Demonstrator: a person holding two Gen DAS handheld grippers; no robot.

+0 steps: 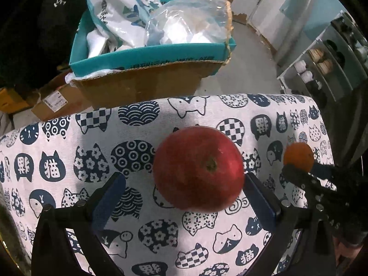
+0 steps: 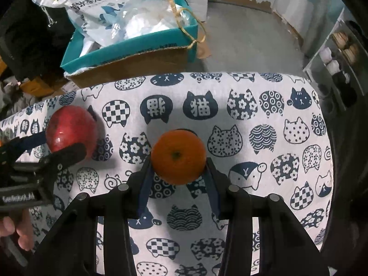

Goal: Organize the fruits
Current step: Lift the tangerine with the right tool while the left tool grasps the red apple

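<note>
Your right tongs (image 2: 179,163) are clamped on the orange (image 2: 179,156), centre of the right view, above the cat-print surface (image 2: 264,119). Your left tongs (image 1: 184,184) stand apart around the apple (image 1: 198,169) (right pad just beside it, left pad clear), centre of the left view.

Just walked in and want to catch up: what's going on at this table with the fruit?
A person is working two handheld grippers over a table with a cat-print tablecloth. The right gripper is shut on an orange. The left gripper is open around a red apple: one finger sits by it, the other stands clear. A teal box of bags sits beyond the table.
</note>
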